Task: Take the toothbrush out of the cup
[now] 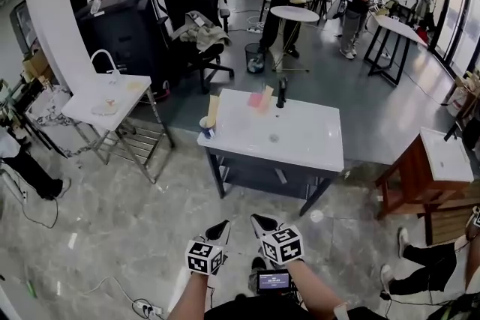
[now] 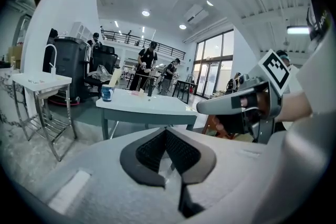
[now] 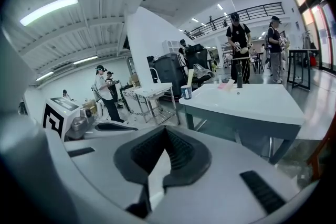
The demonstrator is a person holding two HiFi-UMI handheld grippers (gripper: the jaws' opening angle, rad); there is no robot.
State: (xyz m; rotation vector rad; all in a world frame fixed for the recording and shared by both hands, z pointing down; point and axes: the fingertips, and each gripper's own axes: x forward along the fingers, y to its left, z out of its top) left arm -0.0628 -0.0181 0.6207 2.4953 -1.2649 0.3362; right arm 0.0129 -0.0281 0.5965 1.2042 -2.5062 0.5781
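A blue cup (image 1: pixel 206 127) stands at the near left corner of a white-topped sink table (image 1: pixel 300 142), with a pale tan toothbrush (image 1: pixel 213 109) sticking up out of it. The cup (image 2: pixel 107 93) and toothbrush (image 2: pixel 114 77) also show far ahead in the left gripper view. In the right gripper view the cup (image 3: pixel 186 92) is just as distant. My left gripper (image 1: pixel 222 226) and right gripper (image 1: pixel 262 222) are held side by side low over the floor, well short of the table. Both the left gripper (image 2: pixel 166 130) and the right gripper (image 3: pixel 165 129) are shut with nothing between them.
A black faucet (image 1: pixel 282 94) and a pink item (image 1: pixel 256 99) sit at the table's far edge. A second sink stand (image 1: pixel 105 97) is at the left and a wooden stand (image 1: pixel 420 168) at the right. Several people stand at the back, and a person's legs lie at each side.
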